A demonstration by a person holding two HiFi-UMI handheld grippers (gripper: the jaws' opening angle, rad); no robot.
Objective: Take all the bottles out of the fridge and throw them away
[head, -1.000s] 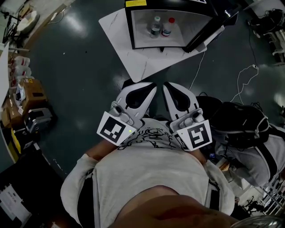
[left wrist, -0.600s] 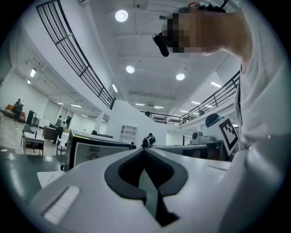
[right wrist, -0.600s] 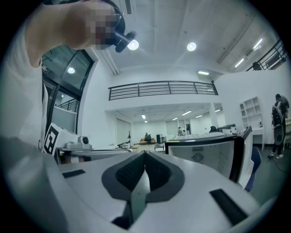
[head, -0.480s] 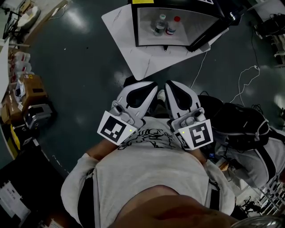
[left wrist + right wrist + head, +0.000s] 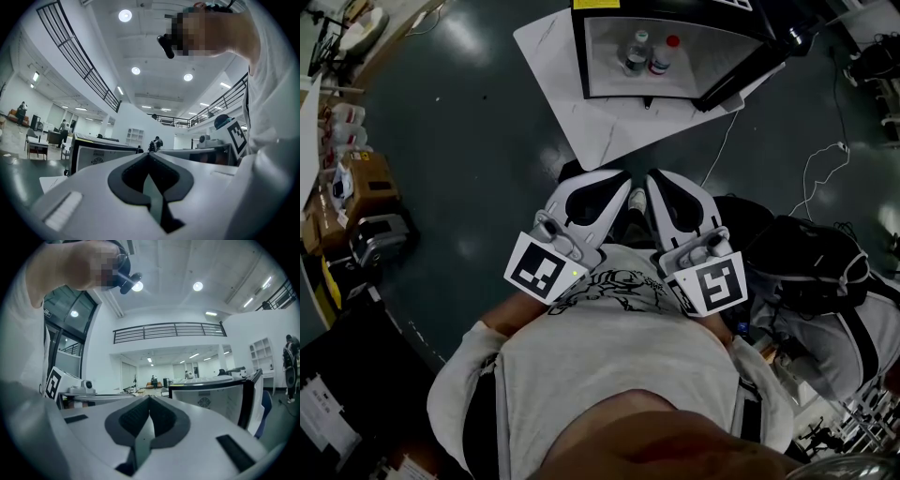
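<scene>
"While both claws hang at the person's chest, what does the first step call for?" the first observer asks.

"A reach forward, then an opening," the second answers. "The left gripper [image 5: 622, 184] points level with its white, rounded jaws pressed together on nothing. It would have to spread before it nears anything. Ahead of it and well apart, the black-framed fridge [image 5: 579, 56] stands on a white, marble-veined table [image 5: 581, 131]."

"And the bottles?"

"Two, upright and just beside each other against the fridge's pale interior. The grey-capped bottle [image 5: 635, 54] is on the left and the red-capped bottle [image 5: 661, 59] on the right. Both look like small clear plastic cylinders with label bands, probably light and smooth, so a grip low on the body across the label seems safer than one at the cap."

"Which claw should go where?"

"Taking them one per side would likely keep the arms from crossing. The right gripper [image 5: 654, 184] matches the left: jaws together, dark ribbed pads meeting, empty. It sits nearer the red cap."

"Any hazards?"

"The black door [image 5: 750, 66] looks swung out at the right, so the right arm should enter straight rather than sweep in sideways. Since the bottles stand so close, closing on one could tip the other. Further right, a black backpack [image 5: 806, 262] lies on the dark glossy floor. No bin shows in any view, so where they get thrown away cannot be told."
</scene>
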